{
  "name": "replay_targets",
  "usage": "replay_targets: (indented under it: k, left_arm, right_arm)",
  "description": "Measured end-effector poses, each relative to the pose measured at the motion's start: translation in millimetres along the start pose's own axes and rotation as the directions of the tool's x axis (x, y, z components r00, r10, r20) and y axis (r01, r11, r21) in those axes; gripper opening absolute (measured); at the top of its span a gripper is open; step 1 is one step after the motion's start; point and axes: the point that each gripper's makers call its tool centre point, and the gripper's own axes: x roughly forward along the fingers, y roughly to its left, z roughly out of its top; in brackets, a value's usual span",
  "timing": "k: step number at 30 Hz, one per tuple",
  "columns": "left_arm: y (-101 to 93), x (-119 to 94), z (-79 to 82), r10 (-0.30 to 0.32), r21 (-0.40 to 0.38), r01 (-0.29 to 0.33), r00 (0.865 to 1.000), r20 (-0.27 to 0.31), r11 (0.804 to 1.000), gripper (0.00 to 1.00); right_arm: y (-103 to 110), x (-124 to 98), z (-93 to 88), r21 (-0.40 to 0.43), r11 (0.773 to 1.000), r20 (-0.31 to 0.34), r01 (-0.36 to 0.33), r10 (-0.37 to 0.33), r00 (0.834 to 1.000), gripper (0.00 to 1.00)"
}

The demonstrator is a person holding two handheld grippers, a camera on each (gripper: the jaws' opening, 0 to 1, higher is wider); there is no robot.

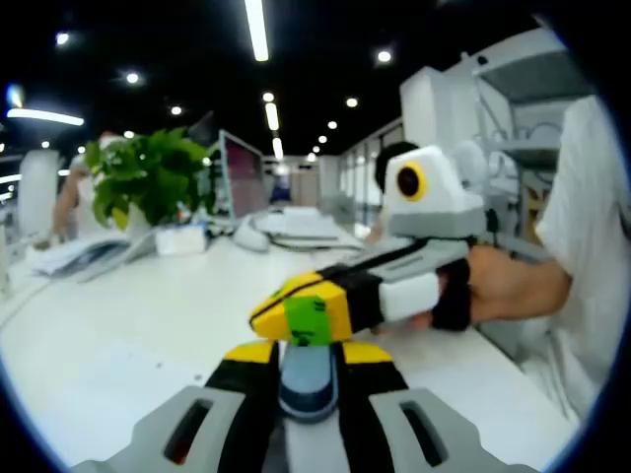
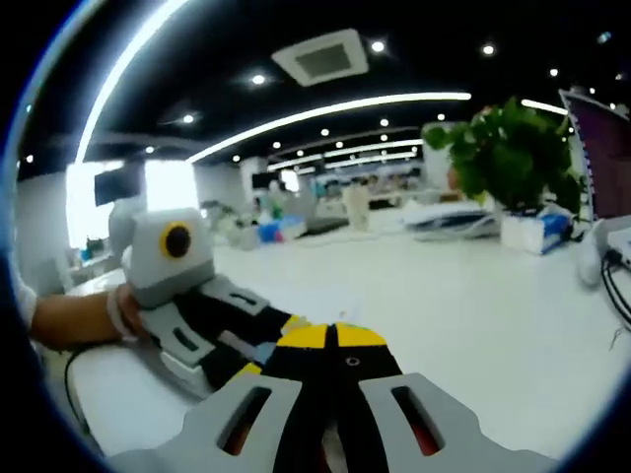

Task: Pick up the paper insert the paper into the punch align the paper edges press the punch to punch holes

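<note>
Papers (image 1: pixel 74 258) lie well apart from the tools. The right gripper (image 2: pixel 335 338), yellow tips pressed together, meets the left gripper (image 1: pixel 309 353), whose jaw gap cannot be judged. Both hang over a white desk (image 1: pixel 118 335), the sheets stacked far off near a potted plant (image 1: pixel 148 177).

The left claw (image 1: pixel 308 357) rises at six o'clock, its yellow tips closed together over the white tabletop (image 1: pixel 118 335). The right claw (image 1: pixel 296 313) enters from three o'clock, tips crossing just above it, held by a hand (image 1: pixel 498 286). A green plant (image 1: pixel 148 177) stands at ten o'clock.
</note>
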Motion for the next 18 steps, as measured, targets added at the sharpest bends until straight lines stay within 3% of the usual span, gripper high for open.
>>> replay_targets:
  k: [6, 9, 13, 14, 18]
  left_arm:
    - [-0.4, 0, -0.2, 0.001, 0.000, -0.001, 1.000, 0.001, 1.000, 0.25]
    - [-0.8, 0, -0.4, 0.001, 0.000, -0.001, 1.000, 0.000, 1.000, 0.25]
    - [-0.9, 0, -0.4, 0.002, -0.001, -0.002, 1.000, 0.001, 1.000, 0.25]
    - [-0.8, 0, -0.5, 0.002, -0.001, -0.002, 1.000, 0.001, 1.000, 0.25]
    - [-0.8, 0, -0.5, 0.001, 0.000, -0.001, 1.000, 0.000, 1.000, 0.25]
  right_arm:
    - [2, 0, 0.6, 0.014, 1.000, 0.010, 0.005, -0.005, 1.000, 0.01]
    - [5, -1, 1.2, -0.031, 0.999, 0.013, 0.013, -0.013, 1.000, 0.02]
    - [12, -4, 12.6, -0.080, 0.997, 0.052, 0.013, -0.008, 0.999, 0.02]
    - [16, -4, 20.8, -0.104, 0.995, 0.087, 0.002, 0.007, 0.996, 0.02]
    - [27, -3, 31.7, -0.140, 0.990, 0.097, -0.016, 0.029, 0.995, 0.03]
